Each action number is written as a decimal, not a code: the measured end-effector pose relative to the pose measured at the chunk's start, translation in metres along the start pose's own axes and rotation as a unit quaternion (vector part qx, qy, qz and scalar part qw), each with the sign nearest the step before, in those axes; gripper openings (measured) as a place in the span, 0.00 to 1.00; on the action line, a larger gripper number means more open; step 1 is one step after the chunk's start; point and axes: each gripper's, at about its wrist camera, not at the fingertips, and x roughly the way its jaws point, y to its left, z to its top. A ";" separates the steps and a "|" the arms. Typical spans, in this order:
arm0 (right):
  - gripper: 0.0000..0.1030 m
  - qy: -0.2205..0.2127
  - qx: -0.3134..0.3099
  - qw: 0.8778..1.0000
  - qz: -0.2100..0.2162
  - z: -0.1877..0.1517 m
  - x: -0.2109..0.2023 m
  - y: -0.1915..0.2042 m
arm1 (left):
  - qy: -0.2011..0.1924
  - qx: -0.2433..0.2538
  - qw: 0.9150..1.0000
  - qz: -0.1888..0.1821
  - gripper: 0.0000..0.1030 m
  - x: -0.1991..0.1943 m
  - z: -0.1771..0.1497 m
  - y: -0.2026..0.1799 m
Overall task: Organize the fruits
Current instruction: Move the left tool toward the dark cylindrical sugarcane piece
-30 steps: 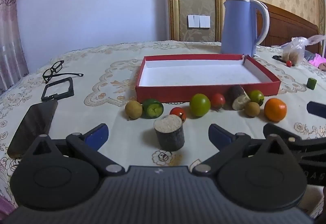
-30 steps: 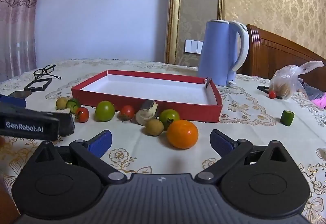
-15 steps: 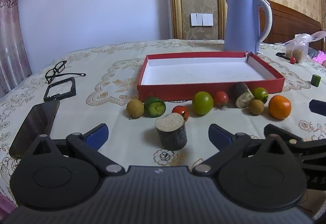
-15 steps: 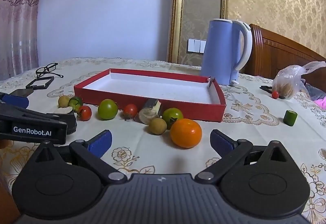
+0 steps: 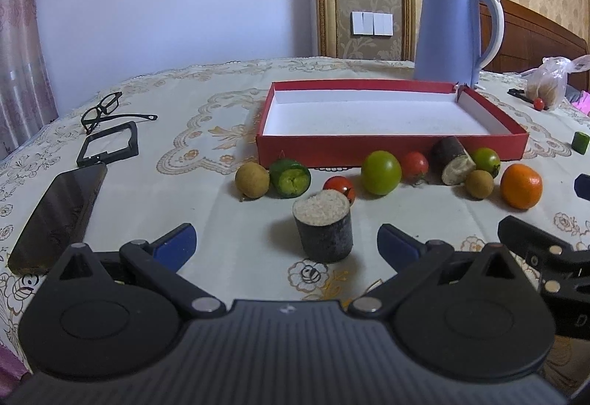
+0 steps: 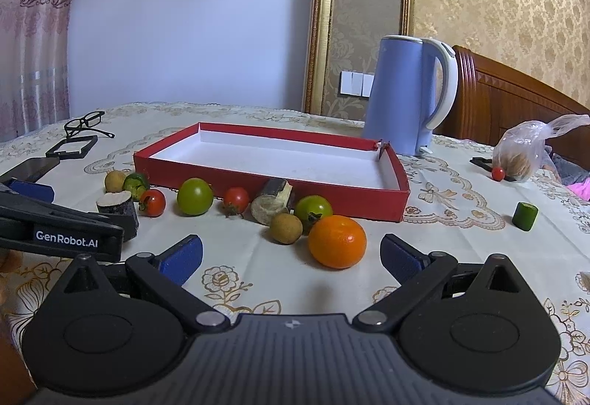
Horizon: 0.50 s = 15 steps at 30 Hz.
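Fruit sits loose on the tablecloth in front of the empty red cardboard tray (image 6: 400,189). Left gripper (image 5: 285,244) and right gripper (image 6: 291,257) both gape, holding nothing. Round glossy orange mandarin (image 6: 337,242) just ahead of the right gripper looks light, firm, prone to roll; likely best pinched across its widest middle.

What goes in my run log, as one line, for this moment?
left gripper: open, facing upright dark cut cane piece | right gripper: open, facing round orange tangerine | red cardboard tray: empty
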 end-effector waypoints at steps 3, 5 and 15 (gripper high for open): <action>1.00 0.000 0.000 1.000 -0.001 0.000 0.000 0.000 | -0.003 0.001 1.000 0.000 1.00 -0.001 0.000 0.000; 1.00 0.001 0.001 1.000 0.000 -0.001 0.000 0.000 | -0.004 0.000 1.000 0.001 1.00 -0.002 0.001 0.000; 1.00 0.009 0.004 1.000 0.000 -0.004 0.005 -0.002 | -0.008 -0.009 1.000 0.008 1.00 0.000 0.000 0.004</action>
